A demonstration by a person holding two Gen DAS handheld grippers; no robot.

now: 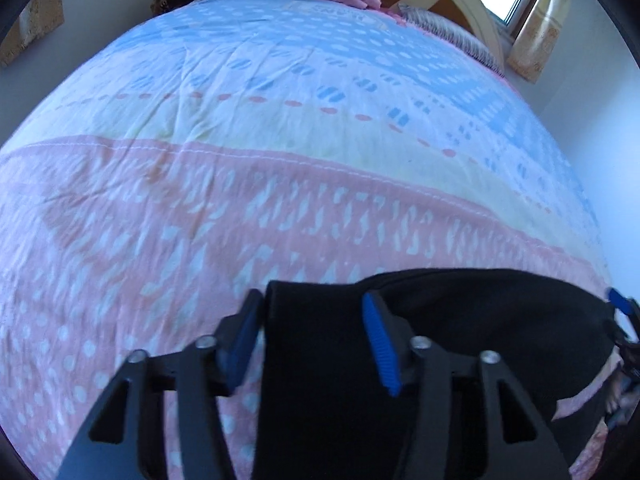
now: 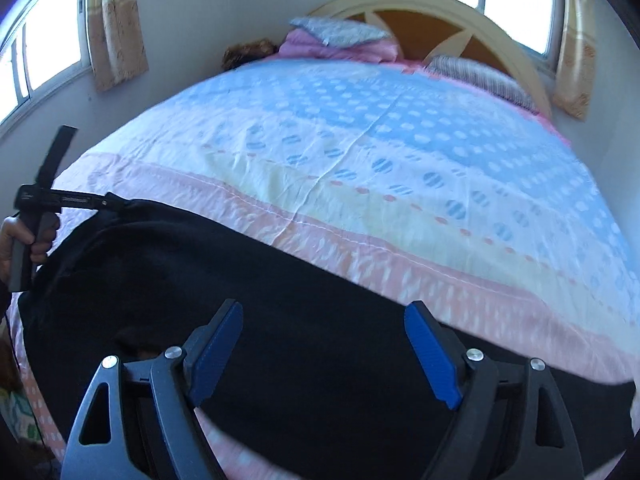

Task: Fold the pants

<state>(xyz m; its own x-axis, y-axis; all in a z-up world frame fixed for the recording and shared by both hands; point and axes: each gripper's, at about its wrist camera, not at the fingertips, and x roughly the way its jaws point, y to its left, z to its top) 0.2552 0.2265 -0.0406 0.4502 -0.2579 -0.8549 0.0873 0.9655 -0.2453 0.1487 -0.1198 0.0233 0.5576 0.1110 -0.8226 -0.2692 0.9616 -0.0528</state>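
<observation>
Straddling one end of the black pants point(image 1: 320, 360) on the bed point(image 1: 280, 160), the half-narrowed left tongs point(image 1: 312, 344) must next close, while the right tongs point(image 2: 324, 352) hover wide.

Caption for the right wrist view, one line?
Right tool open above black pants spread on a patterned bedspread; left tool at their far edge.

The right hand-held gripper point(image 2: 323, 350) hangs over black pants point(image 2: 280, 300) spread across the near end of a bed point(image 2: 400, 168), its blue pads wide apart and clear of the cloth. At far left, a hand point(image 2: 18, 240) grips the other hand-held gripper point(image 2: 116, 201) at the pants' edge.
</observation>
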